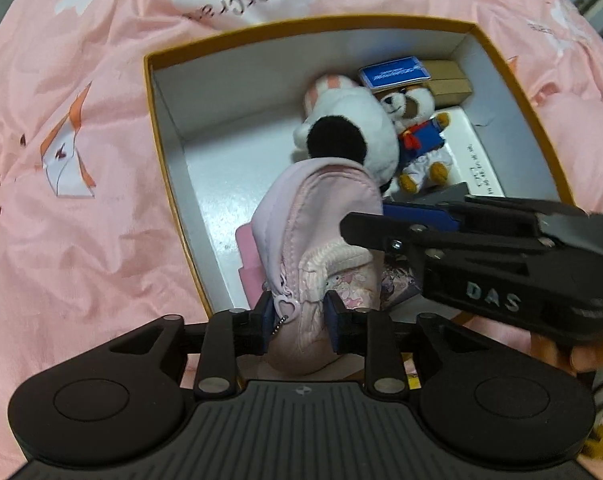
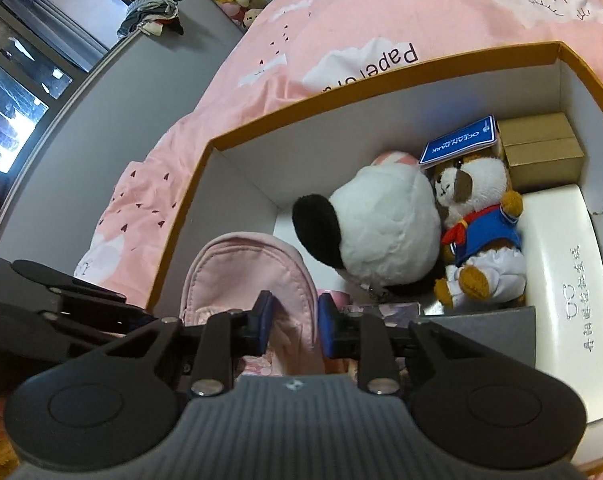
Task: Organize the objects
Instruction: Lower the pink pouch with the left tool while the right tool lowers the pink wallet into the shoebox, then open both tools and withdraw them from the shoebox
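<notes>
Both the left tongs (image 1: 297, 320) and right tongs (image 2: 292, 320) pinch the pink pouch (image 1: 317, 216), plush toys (image 2: 385, 232) just beyond.

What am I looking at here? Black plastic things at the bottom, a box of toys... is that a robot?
No robot: a person holds a hand-held claw in each hand, each with a camera looking along its fingers. One picture is from the left claw, the other from the right claw. Both have a pink pouch between their pads, over an open box on a pink bedsheet. Inside lie a white plush with a black ear, a small bear in blue and brown cartons.
</notes>
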`<action>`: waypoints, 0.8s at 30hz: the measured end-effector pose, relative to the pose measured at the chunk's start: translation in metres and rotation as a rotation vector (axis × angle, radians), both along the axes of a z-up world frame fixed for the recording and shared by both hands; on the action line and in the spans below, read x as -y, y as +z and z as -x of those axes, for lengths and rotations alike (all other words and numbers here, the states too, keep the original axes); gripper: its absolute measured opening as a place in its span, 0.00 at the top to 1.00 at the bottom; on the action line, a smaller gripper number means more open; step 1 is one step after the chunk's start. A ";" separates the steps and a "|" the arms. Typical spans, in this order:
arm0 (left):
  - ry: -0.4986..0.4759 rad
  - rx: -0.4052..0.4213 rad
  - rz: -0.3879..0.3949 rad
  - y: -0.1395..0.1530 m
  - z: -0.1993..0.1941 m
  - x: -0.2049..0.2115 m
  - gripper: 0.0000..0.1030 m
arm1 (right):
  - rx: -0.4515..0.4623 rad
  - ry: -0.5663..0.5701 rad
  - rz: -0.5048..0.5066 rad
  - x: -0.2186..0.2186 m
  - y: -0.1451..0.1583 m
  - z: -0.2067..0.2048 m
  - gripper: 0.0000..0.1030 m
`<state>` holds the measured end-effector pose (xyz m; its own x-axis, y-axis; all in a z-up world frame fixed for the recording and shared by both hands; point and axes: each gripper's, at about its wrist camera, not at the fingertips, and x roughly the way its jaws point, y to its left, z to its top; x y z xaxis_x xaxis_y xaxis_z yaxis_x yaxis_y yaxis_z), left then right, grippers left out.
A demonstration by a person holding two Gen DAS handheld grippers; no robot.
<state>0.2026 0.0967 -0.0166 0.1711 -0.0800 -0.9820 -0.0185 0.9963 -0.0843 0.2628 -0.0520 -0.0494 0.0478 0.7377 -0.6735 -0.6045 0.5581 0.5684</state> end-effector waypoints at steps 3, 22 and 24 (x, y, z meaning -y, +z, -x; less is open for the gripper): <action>-0.009 0.069 -0.004 0.011 0.007 -0.004 0.61 | -0.013 0.010 0.015 -0.005 -0.001 -0.002 0.77; 0.175 0.338 0.133 0.039 0.033 -0.035 0.61 | 0.093 0.043 0.219 -0.046 -0.015 0.009 0.64; 0.181 0.353 0.147 0.040 0.038 -0.034 0.61 | 0.131 0.045 0.222 -0.045 -0.011 0.012 0.61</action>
